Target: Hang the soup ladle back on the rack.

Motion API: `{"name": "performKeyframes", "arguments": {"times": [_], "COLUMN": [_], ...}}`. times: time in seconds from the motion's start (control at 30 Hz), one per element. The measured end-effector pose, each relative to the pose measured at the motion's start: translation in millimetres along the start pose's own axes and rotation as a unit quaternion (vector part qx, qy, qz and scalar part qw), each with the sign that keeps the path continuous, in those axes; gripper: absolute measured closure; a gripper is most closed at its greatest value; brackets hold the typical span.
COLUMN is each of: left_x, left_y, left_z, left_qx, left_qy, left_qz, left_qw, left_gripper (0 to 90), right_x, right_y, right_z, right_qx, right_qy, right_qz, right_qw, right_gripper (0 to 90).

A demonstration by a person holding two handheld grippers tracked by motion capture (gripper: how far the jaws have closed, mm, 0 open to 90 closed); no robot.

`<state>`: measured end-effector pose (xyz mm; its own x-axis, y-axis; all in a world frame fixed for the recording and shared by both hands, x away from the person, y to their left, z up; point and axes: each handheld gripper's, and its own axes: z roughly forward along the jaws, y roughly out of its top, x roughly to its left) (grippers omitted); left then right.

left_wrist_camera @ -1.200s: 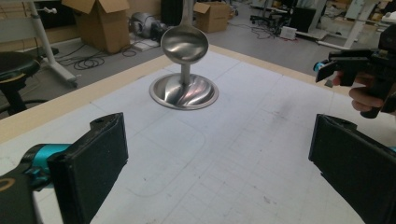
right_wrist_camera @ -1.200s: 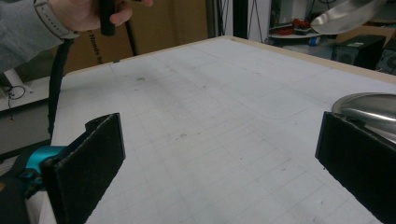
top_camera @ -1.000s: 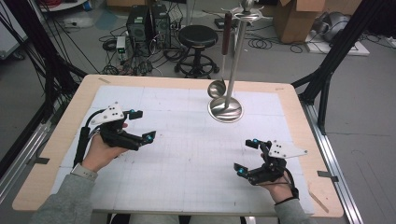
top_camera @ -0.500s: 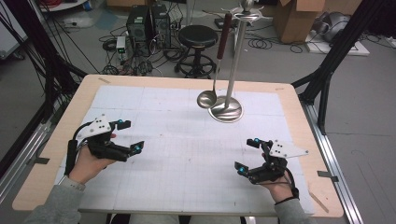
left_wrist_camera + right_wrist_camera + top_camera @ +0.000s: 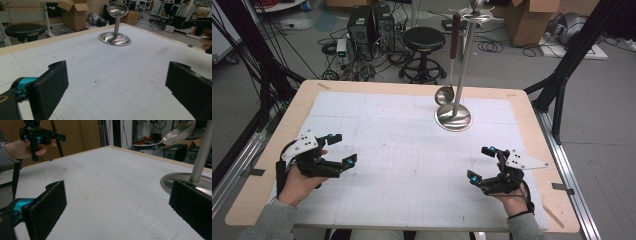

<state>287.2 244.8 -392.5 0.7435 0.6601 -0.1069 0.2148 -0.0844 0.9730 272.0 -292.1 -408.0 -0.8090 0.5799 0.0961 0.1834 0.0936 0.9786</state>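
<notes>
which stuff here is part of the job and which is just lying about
Part of the job:
ladle hanging on the stand
left gripper, open
right gripper, open

Just lying about:
stool
cardboard box
computer towers
floor cables

You're working in a lab: computer towers (image 5: 371, 27) and tangled cables (image 5: 492, 46) on the floor (cardboard boxes (image 5: 532, 20) too), black rig frame (image 5: 569, 60) around the gridded table (image 5: 412, 145).
</notes>
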Motion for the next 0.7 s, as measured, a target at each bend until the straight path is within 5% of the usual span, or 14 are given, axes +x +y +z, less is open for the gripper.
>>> {"name": "performKeyframes", "arguments": {"times": [0.27, 0.43, 0.7], "left_x": [-2.4, -2.8, 2.1], "left_y": [-14.7, -20.6, -26.7], "left_z": [-14.3, -21.3, -34.6], "left_qx": [0.0, -0.004, -0.006], "left_qy": [0.009, 0.015, 0.046], "left_qz": [0.01, 0.003, -0.007], "left_qw": [0.9999, 0.9999, 0.9989], "left_gripper": [5.1, 5.1, 5.1], "right_x": [-5.5, -9.0, -9.5], "right_y": [-1.8, -2.1, -3.1], "right_z": [-10.2, -17.6, -18.7], "right_qx": [-0.016, -0.041, -0.039], "right_qy": [-0.027, -0.044, -0.045], "right_qz": [0.004, 0.026, 0.02], "right_qw": [0.9995, 0.9979, 0.998], "right_gripper": [0.2, 0.2, 0.2]}}
